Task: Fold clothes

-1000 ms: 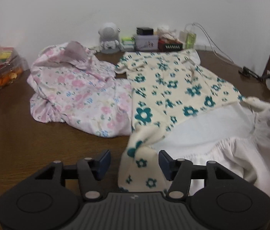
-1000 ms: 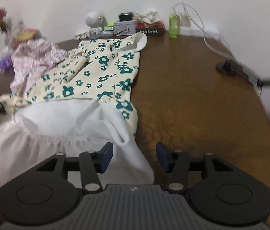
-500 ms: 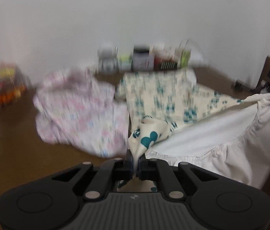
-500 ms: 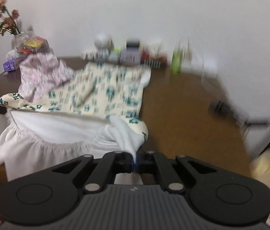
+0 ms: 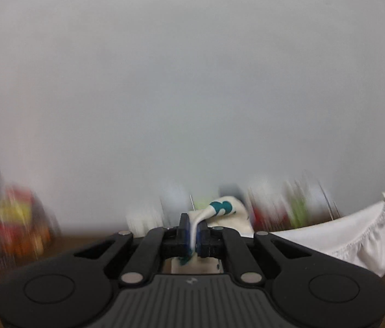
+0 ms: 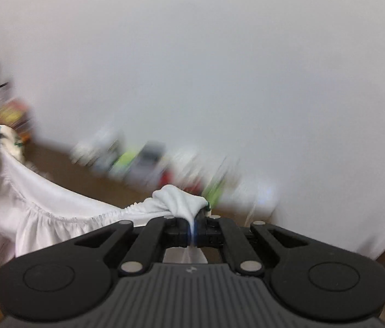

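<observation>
My left gripper (image 5: 193,235) is shut on a corner of the cream garment with teal flowers (image 5: 221,207). Its white inner side (image 5: 356,235) stretches away to the right, up to the right gripper at the frame edge. My right gripper (image 6: 192,231) is shut on the other bunched corner of the same garment (image 6: 176,201). The white cloth (image 6: 50,199) hangs in a sagging span to the left, where the left gripper holds it. Both views are tilted up at the wall and motion-blurred.
The brown table (image 6: 64,161) shows as a thin band below a white wall (image 5: 192,82). Blurred small items (image 6: 138,164) line the table's back edge. A blurred colourful bag (image 5: 15,227) is at the left. The pink garment is out of view.
Both grippers closed on the garment's near corners and have lifted it well above the table. The views have swung up toward the wall.
</observation>
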Tool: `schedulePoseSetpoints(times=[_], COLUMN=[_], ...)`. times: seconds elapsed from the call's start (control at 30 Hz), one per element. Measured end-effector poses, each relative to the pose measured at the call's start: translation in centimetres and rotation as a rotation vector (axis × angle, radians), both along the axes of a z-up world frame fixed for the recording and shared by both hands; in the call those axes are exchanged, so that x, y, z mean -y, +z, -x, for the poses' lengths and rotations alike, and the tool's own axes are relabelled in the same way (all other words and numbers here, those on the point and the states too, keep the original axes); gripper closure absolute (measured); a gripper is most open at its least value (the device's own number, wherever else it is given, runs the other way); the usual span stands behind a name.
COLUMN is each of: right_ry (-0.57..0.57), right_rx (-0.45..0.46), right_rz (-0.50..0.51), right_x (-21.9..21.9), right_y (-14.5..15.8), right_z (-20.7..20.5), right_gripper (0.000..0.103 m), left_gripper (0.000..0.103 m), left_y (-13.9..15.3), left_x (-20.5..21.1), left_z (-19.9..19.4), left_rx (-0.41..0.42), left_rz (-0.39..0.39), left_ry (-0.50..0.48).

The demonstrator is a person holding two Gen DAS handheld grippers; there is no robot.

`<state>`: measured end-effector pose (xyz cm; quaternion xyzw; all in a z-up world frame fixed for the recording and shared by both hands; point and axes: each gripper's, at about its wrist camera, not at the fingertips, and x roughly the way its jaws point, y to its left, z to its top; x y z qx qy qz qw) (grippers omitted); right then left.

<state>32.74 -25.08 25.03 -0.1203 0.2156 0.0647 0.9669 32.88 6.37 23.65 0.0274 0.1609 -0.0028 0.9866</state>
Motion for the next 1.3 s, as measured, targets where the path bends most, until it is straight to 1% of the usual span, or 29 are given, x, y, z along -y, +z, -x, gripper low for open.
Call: schedulePoseSetpoints(times=[0.07,0.1,0.13,0.2,0.23,0.3,0.37,0.43,0.5,0.57,0.6,0.67,0.73,0.77,0.8,0.83,0.9,0.97,1.03,1.07,1.1,1.13,1.17,1.2,1.23,1.3], right_ry=[-0.036,-0.052,-0.068,-0.067,-0.064,-0.048,-0.026,0.010,0.059,0.119,0.155,0.216,0.246,0.247,0.245,0.241,0.221,0.211,0.210,0.215,0.217,0.213,0.204,0.193,0.184,0.165], right_rx=[0.116,0.176,0.237,0.304,0.332,0.342,0.297,0.222,0.115,-0.010,-0.083,-0.231,-0.364,-0.415,-0.447,-0.470,-0.482,-0.476,-0.471,-0.473,-0.476,-0.481,-0.482,-0.481,-0.482,-0.495], right_rz=[0.004,0.001,-0.001,0.021,0.035,0.078,0.122,0.172,0.224,0.251,0.248,0.227,0.186,0.156,0.120,0.081,-0.011,-0.082,-0.127,-0.140,-0.154,-0.161,-0.160,-0.157,-0.156,-0.180], right_x=[-0.8,-1.1,-1.4,-1.8,-1.9,-1.9,-1.6,-1.3,-0.9,-0.4,-0.2,0.3,0.9,1.3,1.8,2.2,3.4,4.6,5.6,5.8,5.5,5.4,5.5,5.6,5.7,6.2], right_y=[4.4,6.6,8.7,10.7,11.5,11.3,9.6,6.8,2.6,-2.2,-4.9,-10.1,-14.8,-16.7,-17.8,-18.5,-18.7,-18.6,-19.0,-19.6,-20.1,-20.7,-21.2,-21.7,-22.1,-23.1], right_z=[-0.8,-1.0,-1.3,-0.2,0.5,1.8,3.0,4.2,5.8,7.6,8.6,10.4,12.1,12.9,13.4,13.8,14.4,14.5,15.2,15.4,15.3,15.5,15.7,15.9,16.0,16.2], right_gripper=[0.102,0.102,0.102,0.102,0.102,0.102,0.102,0.102,0.102,0.102,0.102,0.102,0.102,0.102,0.102,0.102,0.101,0.101,0.100,0.096,0.088,0.081,0.064,0.058,0.058,0.058], left_gripper=[0.100,0.100,0.100,0.100,0.100,0.100,0.100,0.100,0.100,0.100,0.100,0.100,0.100,0.100,0.100,0.100,0.100,0.100,0.099,0.097,0.090,0.087,0.077,0.064,0.059,0.054], left_y=[4.2,5.8,7.1,8.9,9.1,8.5,6.6,3.6,-0.7,-5.9,-8.6,-14.0,-18.5,-20.0,-20.9,-21.3,-21.5,-21.5,-21.6,-21.7,-21.9,-22.0,-22.1,-22.1,-21.9,-21.4], left_x=[0.5,0.5,0.6,0.9,1.0,1.3,1.6,1.8,2.0,1.9,1.8,1.3,0.5,-0.1,-1.2,-2.4,-4.7,-6.3,-6.9,-6.9,-6.8,-6.6,-6.4,-6.0,-5.5,-4.2], left_z=[-1.4,-1.4,-1.0,0.3,1.2,2.9,4.6,6.6,9.0,11.5,12.5,14.4,16.1,16.8,17.4,18.1,18.6,18.1,17.9,17.8,17.8,18.0,18.2,18.2,18.6,18.9], left_rx=[0.111,0.154,0.194,0.255,0.270,0.260,0.197,0.125,0.041,-0.075,-0.141,-0.289,-0.419,-0.461,-0.488,-0.496,-0.494,-0.494,-0.507,-0.516,-0.521,-0.522,-0.522,-0.516,-0.501,-0.463], left_rz=[0.026,0.048,0.054,0.034,0.013,-0.032,-0.082,-0.134,-0.171,-0.174,-0.164,-0.112,-0.024,0.026,0.075,0.115,0.182,0.237,0.258,0.255,0.241,0.222,0.202,0.178,0.149,0.059], left_ry=[0.060,0.070,0.068,0.058,0.044,0.007,-0.027,-0.061,-0.105,-0.161,-0.186,-0.220,-0.244,-0.246,-0.242,-0.232,-0.205,-0.174,-0.152,-0.148,-0.148,-0.150,-0.152,-0.162,-0.174,-0.211])
